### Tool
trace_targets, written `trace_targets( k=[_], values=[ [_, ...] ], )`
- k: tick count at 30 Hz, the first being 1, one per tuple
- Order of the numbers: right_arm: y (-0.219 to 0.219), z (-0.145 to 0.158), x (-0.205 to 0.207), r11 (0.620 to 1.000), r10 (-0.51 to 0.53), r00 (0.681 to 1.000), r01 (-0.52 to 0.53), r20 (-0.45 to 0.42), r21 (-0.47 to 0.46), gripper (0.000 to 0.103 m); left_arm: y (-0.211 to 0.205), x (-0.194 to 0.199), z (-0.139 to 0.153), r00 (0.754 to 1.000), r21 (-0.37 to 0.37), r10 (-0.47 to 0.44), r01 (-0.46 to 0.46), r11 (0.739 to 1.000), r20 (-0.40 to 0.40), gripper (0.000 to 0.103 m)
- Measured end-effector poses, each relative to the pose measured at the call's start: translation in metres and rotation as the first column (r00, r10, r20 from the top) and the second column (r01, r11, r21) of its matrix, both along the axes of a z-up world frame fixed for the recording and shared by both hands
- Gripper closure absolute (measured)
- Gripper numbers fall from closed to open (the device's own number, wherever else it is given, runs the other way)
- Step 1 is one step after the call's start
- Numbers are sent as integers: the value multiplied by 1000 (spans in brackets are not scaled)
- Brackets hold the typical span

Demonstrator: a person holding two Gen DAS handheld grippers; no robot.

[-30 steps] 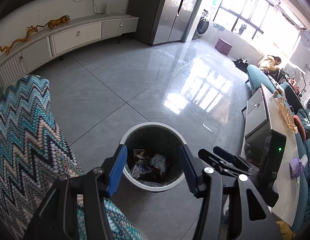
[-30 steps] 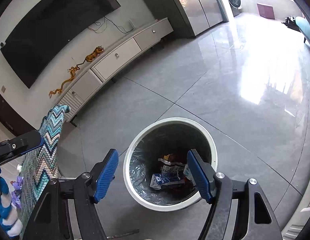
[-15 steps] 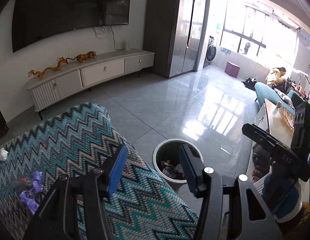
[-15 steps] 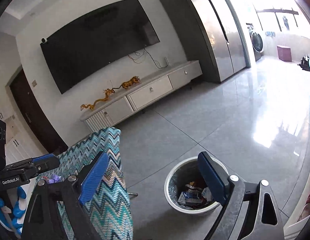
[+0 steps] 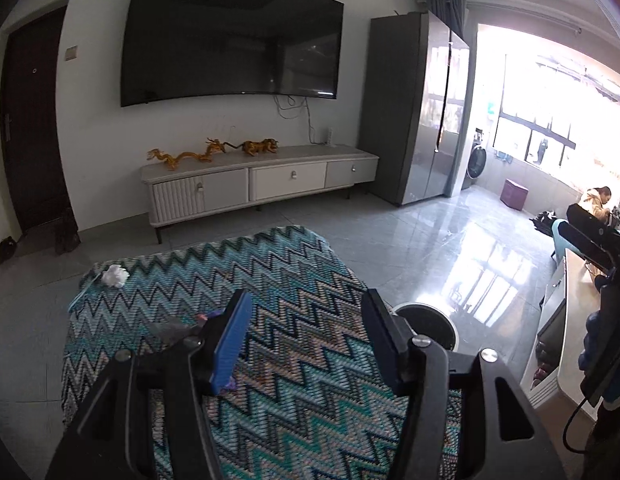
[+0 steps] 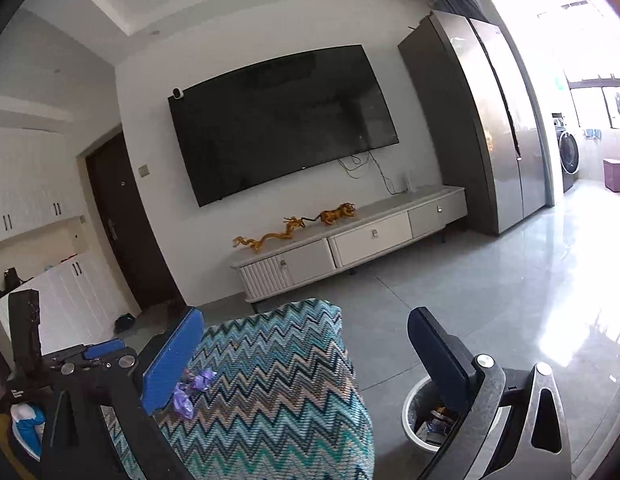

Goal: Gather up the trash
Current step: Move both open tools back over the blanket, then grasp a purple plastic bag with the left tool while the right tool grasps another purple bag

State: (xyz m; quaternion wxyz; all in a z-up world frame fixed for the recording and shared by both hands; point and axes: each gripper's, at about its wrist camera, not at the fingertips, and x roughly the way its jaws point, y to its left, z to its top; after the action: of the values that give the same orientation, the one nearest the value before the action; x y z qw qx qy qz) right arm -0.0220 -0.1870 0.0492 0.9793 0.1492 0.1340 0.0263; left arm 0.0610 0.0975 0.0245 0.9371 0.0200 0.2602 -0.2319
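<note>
A crumpled white tissue (image 5: 114, 275) lies at the upper left corner of the zigzag-patterned surface (image 5: 294, 280) in the left wrist view, well apart from a purple wrapper (image 6: 192, 390) that sits lower on the cloth, just beside the blue pad of the right claw's left finger in the right wrist view. A greyish scrap (image 5: 172, 326) rests near the left claw's left finger. The left claw (image 5: 306, 340) hangs over the surface with its fingers spread wide and nothing between them; the right claw (image 6: 306, 356), likewise spread and empty, frames the cloth's edge. At lower right of the right wrist view the white-rimmed trash bin (image 6: 413, 412) stands on the tiled floor (image 6: 489, 292), wrappers visible inside, beside the covered surface.
</note>
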Motion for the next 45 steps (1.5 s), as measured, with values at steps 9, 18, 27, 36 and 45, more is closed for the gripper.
trace_targets(
  k=[9,18,27,36,45],
  values=[
    [56,11,28,991,128,992,-128,16,-38,0,96,11,-9,991,-18,134,-134,991,2,48],
    [100,-50,112,955,293,938,-298,-187,6,0,95,70,-86,981,-3,97,-99,995,-170,48],
    [124,-110,182,924,372,865,-378,-337,51,0,60,130,-165,950,50,47,-33,998,-307,47],
    [163,-157,243,873,466,769,-480,-438,85,8,69,157,-213,907,-67,17,-50,996,-422,84],
    [217,-205,285,808,559,651,-566,-513,163,32,99,134,-217,921,-108,91,-142,984,-379,92]
  ],
)
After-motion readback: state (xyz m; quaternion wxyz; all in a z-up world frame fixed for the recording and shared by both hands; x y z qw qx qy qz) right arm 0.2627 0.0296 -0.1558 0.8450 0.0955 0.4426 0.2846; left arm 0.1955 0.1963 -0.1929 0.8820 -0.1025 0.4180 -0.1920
